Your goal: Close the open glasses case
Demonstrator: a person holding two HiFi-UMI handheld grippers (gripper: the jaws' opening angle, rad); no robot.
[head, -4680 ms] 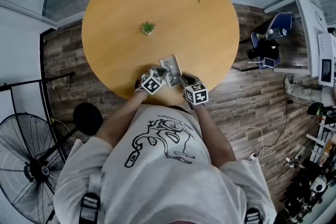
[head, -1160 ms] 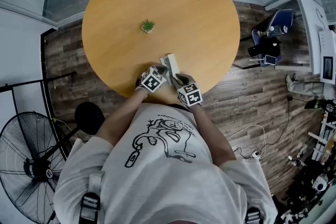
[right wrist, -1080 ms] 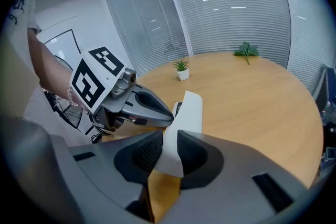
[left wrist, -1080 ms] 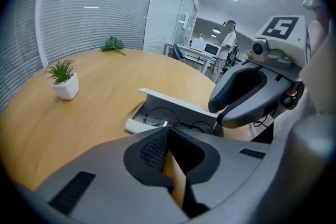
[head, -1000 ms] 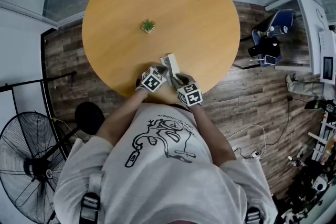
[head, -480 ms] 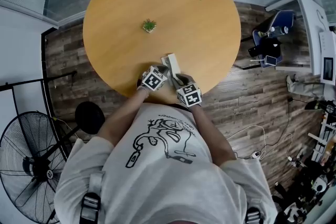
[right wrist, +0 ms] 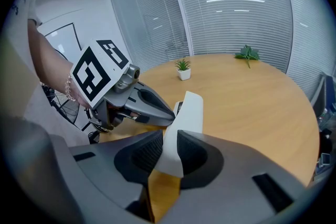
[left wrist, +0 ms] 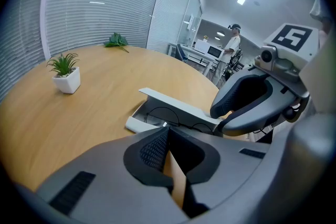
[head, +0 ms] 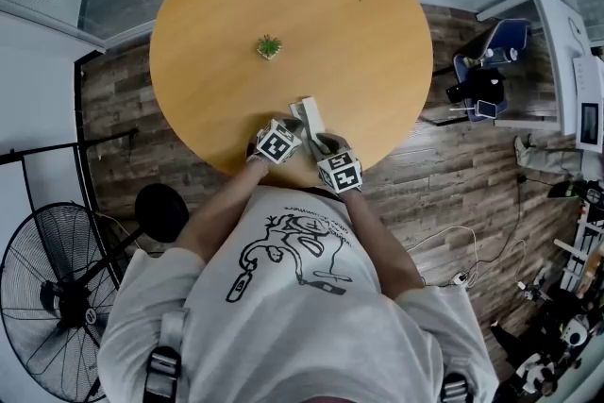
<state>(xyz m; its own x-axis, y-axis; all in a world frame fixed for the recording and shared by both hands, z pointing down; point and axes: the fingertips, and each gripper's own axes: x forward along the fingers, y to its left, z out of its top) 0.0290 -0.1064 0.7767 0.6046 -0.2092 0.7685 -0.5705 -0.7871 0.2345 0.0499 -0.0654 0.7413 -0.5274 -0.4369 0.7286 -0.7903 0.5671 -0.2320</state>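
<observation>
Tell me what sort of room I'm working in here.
Most likely an office or lab meeting area. A round wooden table stands beside glass walls with slatted blinds. A white workbench carrying equipment sits off to one side, and a floor fan stands on the plank floor.

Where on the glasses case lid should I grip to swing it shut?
Grip the lid by its free near edge, coming from the person's side, as the right gripper does now: the lid stands raised and thin, so jaws fit across it, probably leaving the tray clear.
</observation>
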